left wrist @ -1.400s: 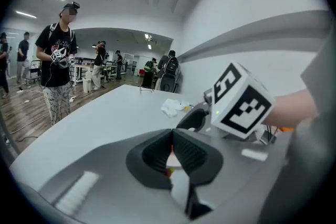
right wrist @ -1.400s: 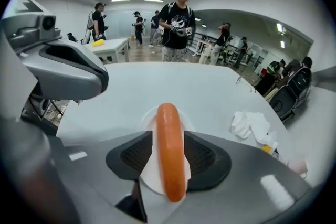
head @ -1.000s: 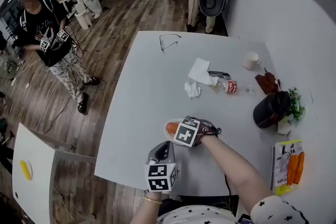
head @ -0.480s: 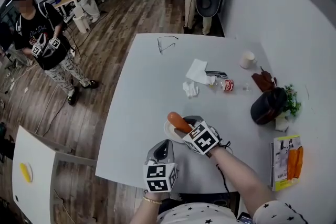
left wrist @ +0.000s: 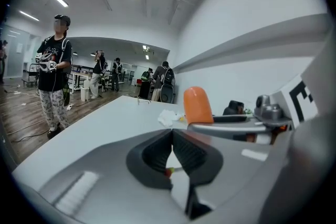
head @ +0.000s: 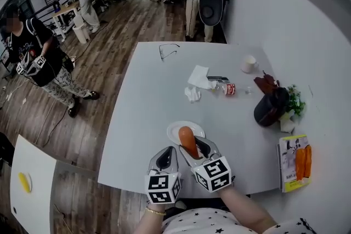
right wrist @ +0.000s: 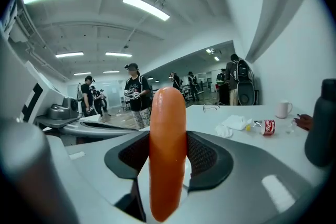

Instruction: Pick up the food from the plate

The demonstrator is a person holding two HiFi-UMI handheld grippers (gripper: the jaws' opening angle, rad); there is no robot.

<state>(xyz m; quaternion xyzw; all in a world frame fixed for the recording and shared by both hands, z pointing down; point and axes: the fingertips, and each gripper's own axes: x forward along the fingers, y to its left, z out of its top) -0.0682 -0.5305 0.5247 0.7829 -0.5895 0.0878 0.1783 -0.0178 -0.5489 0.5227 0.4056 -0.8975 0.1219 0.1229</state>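
Our right gripper [right wrist: 168, 153] has its jaws closed narrowly on the sausage [right wrist: 167, 155], an orange-red one that stands nearly upright between the ribbed pads, its rounded top rising above them and its lower end hanging below. From the head view, the right gripper [head: 196, 149] sits at the near edge of the table [head: 148, 96], and the sausage [head: 188, 140] overlaps the small white plate [head: 174, 130]; whether its lower end touches the plate we cannot tell. Our left gripper [left wrist: 172, 150] is just beside it, with its jaws pressed together and nothing between them. From its own view, the sausage [left wrist: 197, 106] pokes up behind the right gripper's arm. In the head view the left gripper [head: 165, 160] points toward the plate from the near left. Farther out on the table lie crumpled tissues [head: 198, 77], a small red can [head: 230, 89], a white cup [head: 249, 63] and a pair of eyeglasses [head: 169, 51] near the far edge. A black cap [head: 270, 108] rests by the wall at the right. Beyond the table, several people [head: 33, 63] stand on the wooden floor [head: 109, 24].
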